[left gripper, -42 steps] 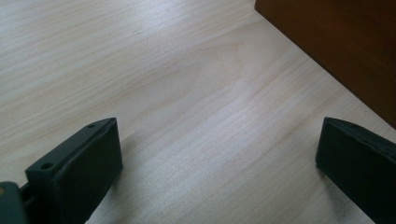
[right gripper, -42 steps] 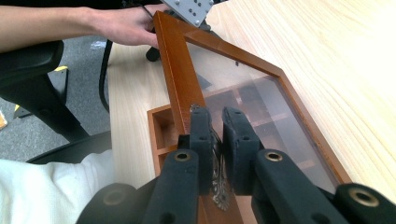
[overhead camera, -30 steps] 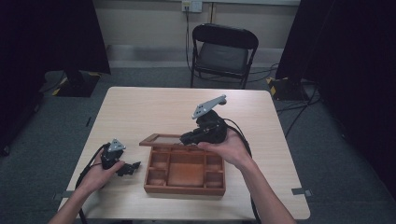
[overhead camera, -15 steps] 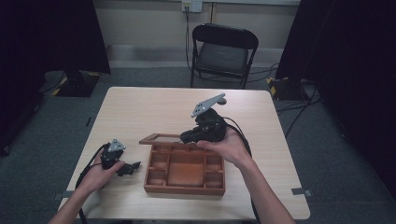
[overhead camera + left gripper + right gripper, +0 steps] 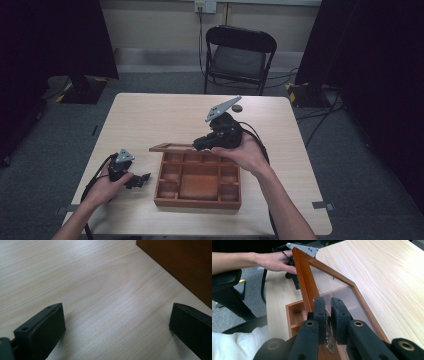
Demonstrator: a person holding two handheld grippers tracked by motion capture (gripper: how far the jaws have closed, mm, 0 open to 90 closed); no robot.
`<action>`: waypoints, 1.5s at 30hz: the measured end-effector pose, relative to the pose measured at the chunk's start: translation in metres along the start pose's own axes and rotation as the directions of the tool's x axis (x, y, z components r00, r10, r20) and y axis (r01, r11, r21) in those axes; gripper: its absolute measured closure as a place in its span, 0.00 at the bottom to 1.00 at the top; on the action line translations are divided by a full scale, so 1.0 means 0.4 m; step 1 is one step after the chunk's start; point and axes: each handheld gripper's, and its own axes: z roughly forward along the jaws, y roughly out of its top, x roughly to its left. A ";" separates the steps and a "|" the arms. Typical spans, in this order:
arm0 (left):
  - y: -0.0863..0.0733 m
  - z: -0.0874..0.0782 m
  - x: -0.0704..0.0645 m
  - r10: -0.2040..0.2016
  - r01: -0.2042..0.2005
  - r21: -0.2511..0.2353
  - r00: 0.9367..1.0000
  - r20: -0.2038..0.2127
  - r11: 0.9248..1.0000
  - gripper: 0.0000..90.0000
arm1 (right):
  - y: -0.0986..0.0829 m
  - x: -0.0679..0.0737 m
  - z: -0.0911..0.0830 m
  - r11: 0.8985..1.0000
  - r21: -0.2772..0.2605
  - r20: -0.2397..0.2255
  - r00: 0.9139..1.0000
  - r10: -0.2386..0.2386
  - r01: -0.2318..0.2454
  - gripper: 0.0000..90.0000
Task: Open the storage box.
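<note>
A wooden box (image 5: pixel 197 201) with several open compartments sits on the table's near half. Its hinged lid (image 5: pixel 170 148), a wood frame around a clear pane (image 5: pixel 337 287), stands partly raised over the far side. My right gripper (image 5: pixel 201 144) is shut on the lid's front edge, its jaws (image 5: pixel 328 312) clamped on the frame by a small metal catch. My left gripper (image 5: pixel 142 178) rests low on the table just left of the box, open, with bare tabletop between its jaws (image 5: pixel 115 325). The box wall (image 5: pixel 180 265) lies ahead of them to the right.
The light wood table (image 5: pixel 165 115) has free room along its far half and left side. A small dark round object (image 5: pixel 237 107) lies near the far edge. A black folding chair (image 5: pixel 240 55) stands behind the table. Cables trail from both grippers.
My right gripper has risen slightly with the lid edge in it. The left gripper and hand have stayed where they were.
</note>
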 end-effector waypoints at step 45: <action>0.000 0.000 0.000 -0.002 0.002 0.000 1.000 0.001 1.000 0.00 | -0.004 -0.002 0.001 1.000 -0.008 -0.006 1.000 -0.006 0.006 0.93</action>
